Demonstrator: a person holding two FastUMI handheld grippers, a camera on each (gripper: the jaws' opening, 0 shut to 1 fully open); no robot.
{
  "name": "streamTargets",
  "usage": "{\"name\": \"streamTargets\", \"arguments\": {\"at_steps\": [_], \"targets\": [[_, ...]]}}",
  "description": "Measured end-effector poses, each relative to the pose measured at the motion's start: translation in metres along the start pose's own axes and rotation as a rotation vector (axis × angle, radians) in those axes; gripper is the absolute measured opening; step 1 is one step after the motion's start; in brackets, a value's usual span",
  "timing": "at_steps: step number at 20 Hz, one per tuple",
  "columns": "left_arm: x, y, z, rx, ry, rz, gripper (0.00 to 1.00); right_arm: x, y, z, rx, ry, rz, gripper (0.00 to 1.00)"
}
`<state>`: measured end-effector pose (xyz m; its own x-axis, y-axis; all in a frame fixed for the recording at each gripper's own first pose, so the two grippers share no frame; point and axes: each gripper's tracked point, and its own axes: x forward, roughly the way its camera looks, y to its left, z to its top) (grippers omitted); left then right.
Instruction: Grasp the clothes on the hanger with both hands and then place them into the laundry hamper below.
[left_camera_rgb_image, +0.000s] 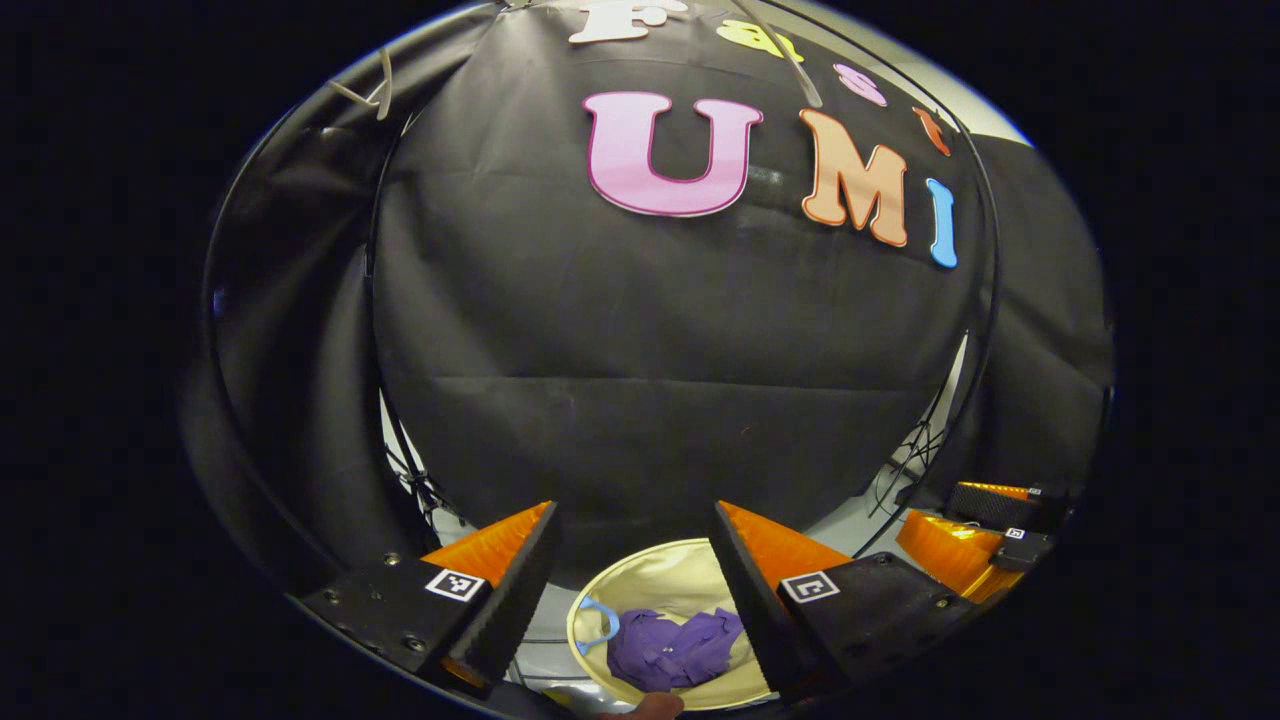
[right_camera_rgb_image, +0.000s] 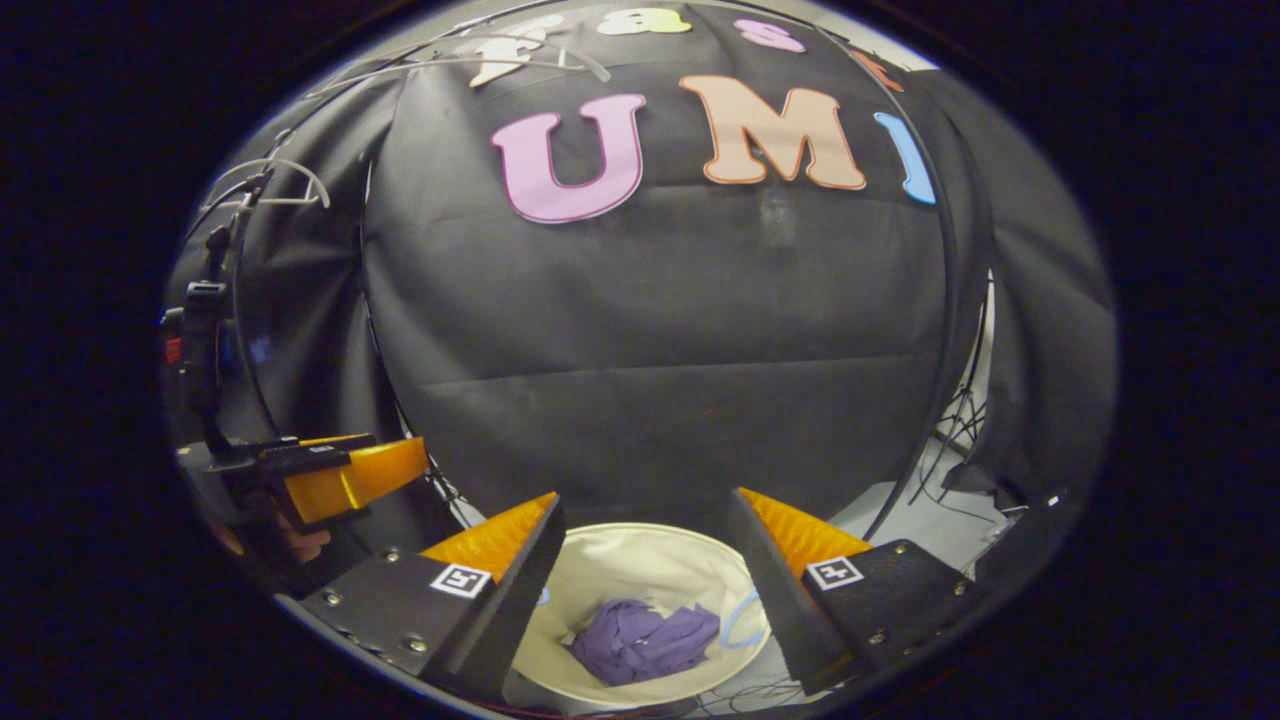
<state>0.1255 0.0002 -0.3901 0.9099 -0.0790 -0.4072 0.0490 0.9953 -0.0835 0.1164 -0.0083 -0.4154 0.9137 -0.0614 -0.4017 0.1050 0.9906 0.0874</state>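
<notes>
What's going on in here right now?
A person holds a gripper in each hand above a laundry hamper. A crumpled purple garment already lies inside it. The left gripper and the right gripper both hang open, holding nothing. A bare hanger hangs up on the left in the right gripper view.

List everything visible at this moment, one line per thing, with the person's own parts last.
laundry hamper: one, cream with light blue handles, on the floor below both grippers.
clothes: one purple garment, crumpled inside the hamper.
hangers: pale, bare, hanging high at the left in the right gripper view; count unclear.
cables: dark, along the floor at the booth's right edge.
left gripper: one, open, above the hamper.
right gripper: one, open, above the hamper.
hand: one, holding the left gripper.
</notes>
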Motion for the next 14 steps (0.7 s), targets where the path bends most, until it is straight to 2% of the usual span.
{"name": "streamTargets", "arguments": {"at_steps": [4,7,14], "targets": [[-0.024,-0.007,0.039,0.023,-0.049,-0.012,0.92,-0.019,0.000,0.035,-0.009,-0.042,-0.001,0.99],[-0.037,-0.016,0.075,-0.010,-0.095,-0.036,0.92,-0.033,-0.002,0.068,-0.030,-0.099,-0.014,0.99],[-0.072,-0.012,0.143,-0.016,-0.183,-0.019,0.92,-0.066,0.010,0.134,-0.048,-0.186,0.001,0.99]]}}
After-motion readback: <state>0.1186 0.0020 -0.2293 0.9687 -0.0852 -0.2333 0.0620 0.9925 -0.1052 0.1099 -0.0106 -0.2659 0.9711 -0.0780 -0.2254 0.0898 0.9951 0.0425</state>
